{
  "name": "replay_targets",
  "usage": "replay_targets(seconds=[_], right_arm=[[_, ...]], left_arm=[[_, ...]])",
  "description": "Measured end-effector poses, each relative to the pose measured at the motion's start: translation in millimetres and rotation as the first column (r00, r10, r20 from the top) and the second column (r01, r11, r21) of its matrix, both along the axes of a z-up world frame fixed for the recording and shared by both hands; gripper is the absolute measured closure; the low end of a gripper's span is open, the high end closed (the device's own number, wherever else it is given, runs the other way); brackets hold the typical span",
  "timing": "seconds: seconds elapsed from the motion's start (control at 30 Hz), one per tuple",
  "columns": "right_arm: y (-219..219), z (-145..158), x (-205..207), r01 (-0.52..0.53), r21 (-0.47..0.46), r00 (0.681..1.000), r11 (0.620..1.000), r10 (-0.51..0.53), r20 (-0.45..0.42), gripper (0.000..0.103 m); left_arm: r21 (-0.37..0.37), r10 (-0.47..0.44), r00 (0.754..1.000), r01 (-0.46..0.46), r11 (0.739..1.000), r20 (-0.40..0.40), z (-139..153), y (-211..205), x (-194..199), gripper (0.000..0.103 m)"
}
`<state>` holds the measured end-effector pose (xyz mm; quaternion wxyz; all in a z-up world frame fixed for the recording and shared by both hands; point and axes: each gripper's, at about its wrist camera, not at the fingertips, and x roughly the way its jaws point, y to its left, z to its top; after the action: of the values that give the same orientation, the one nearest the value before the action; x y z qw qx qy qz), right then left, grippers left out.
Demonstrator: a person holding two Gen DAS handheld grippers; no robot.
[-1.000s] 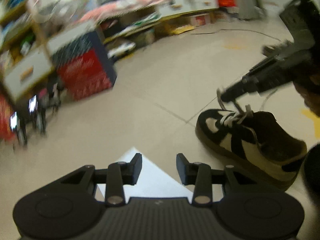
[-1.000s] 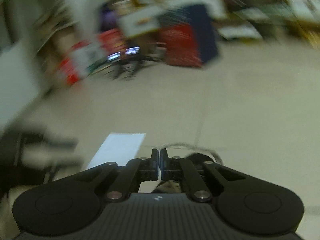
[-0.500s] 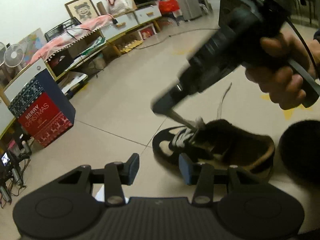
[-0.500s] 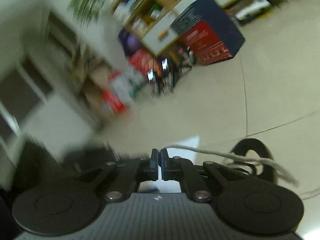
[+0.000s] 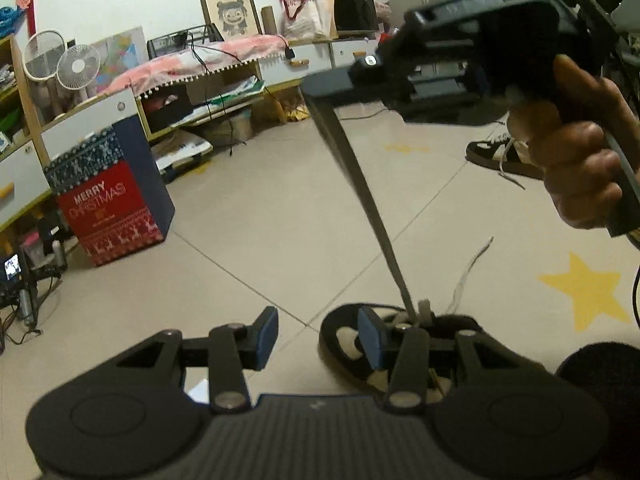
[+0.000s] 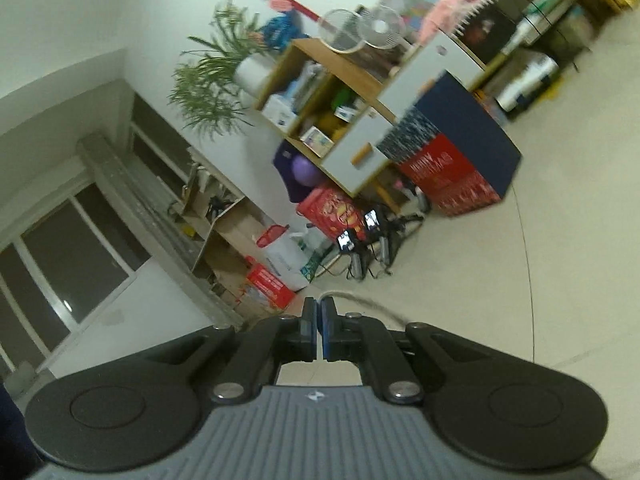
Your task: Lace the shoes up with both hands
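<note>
A: where's the shoe [image 5: 352, 344] sitting right now?
B: on the floor tiles [image 5: 280, 232], right behind the left gripper [image 5: 318, 338], which is gaping wide and gripping nothing; its right finger is overlapping the toe

A: and the other one?
B: the right gripper [image 6: 319, 330] is hanging way above it, pinched tight on the lace [image 5: 360, 184], which is running taut down to the eyelets. second shoe [image 5: 496, 156] is lying well apart
</note>
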<state>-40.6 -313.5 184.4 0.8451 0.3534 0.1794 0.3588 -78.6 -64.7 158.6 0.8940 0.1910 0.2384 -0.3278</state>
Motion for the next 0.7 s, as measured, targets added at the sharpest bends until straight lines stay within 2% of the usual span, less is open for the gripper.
replay_targets(seconds=[0.13,0.23,0.3,0.4,0.47,0.53,0.57,0.67,0.7], right_arm=[[-5.4,22.9,0.0,0.003,-0.019,0.997,1.000,-0.002,0.072,0.100],[-7.2,38.7,2.3,0.043,-0.056,0.993,0.998,-0.036,0.116,0.100],[-2.3,52.6,-0.2,0.081,-0.164,0.981,0.983,-0.050,0.186,0.100],[11.7,71.1,-7.0,0.131,-0.321,0.950,0.938,-0.027,0.310,0.101],[31.0,76.7,-14.6,0.173,-0.474,0.917,0.863,0.034,0.397,0.101],[56.0,70.0,-25.9,0.218,-0.636,0.873,0.740,0.144,0.467,0.101],[66.9,62.1,-29.8,0.213,-0.694,0.860,0.688,0.205,0.467,0.101],[93.5,35.2,-40.6,0.180,-0.818,0.826,0.547,0.368,0.427,0.101],[99.2,28.2,-43.7,0.171,-0.843,0.816,0.509,0.406,0.411,0.101]], left_arm=[[-0.023,0.005,1.000,-0.005,1.000,0.006,5.8,1.3,2.2,0.057],[-0.019,0.010,1.000,-0.010,1.000,0.018,8.0,3.3,1.1,0.057],[-0.017,0.018,1.000,-0.017,1.000,0.025,10.2,6.3,1.2,0.057],[-0.022,0.038,0.999,-0.037,0.999,0.032,14.9,13.0,3.7,0.057],[-0.011,0.054,0.997,-0.054,0.998,0.049,18.3,17.4,3.2,0.057],[0.011,0.062,0.995,-0.063,0.998,0.075,21.2,21.0,1.2,0.056],[0.029,0.060,0.994,-0.063,0.998,0.093,22.4,22.6,-0.6,0.056],[0.147,0.012,0.985,-0.038,0.988,0.175,17.2,19.6,-11.2,0.055],[0.215,-0.030,0.975,-0.019,0.976,0.218,12.8,16.1,-17.6,0.055]])
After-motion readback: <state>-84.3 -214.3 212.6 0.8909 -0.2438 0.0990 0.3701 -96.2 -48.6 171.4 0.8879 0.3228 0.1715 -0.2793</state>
